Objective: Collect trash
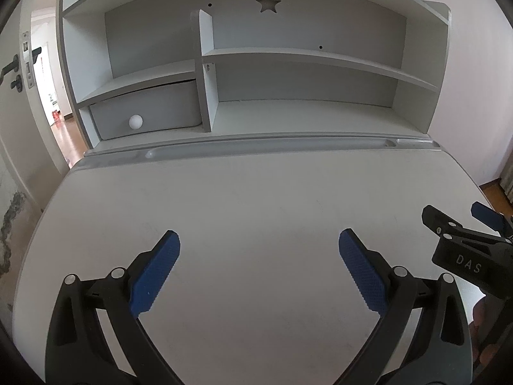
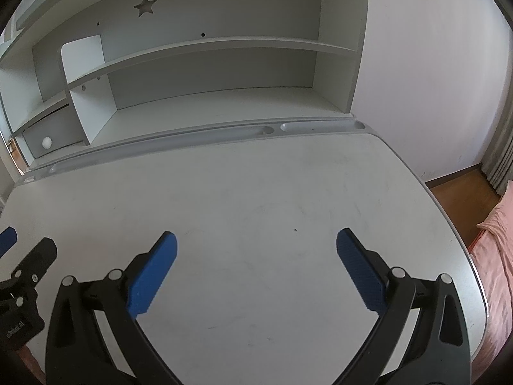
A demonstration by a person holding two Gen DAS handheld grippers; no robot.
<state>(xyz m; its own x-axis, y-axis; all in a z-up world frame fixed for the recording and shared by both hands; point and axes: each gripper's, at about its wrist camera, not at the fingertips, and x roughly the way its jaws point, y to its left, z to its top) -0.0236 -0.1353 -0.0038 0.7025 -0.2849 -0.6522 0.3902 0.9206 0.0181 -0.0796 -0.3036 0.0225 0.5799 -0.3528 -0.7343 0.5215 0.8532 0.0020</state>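
My left gripper (image 1: pixel 259 234) hangs open above the white desk top (image 1: pixel 256 192), with nothing between its blue pads. My right gripper (image 2: pixel 256 234) is open in the same way over the desk's right half (image 2: pixel 272 186) and also holds nothing. Each gripper shows in the other's view: the right gripper (image 1: pixel 452 208) at the right edge, the left gripper (image 2: pixel 29 237) at the left edge. No trash item shows in either view; the desk surface bears only faint scuff marks.
A white shelf unit (image 1: pixel 288 54) with a star cut-out stands at the back of the desk, with a small drawer and its round knob (image 1: pixel 135 122) at lower left. A pen groove (image 1: pixel 272 147) runs before it. A door (image 1: pixel 19 73) lies left, a pink-covered bed (image 2: pixel 493 256) right.
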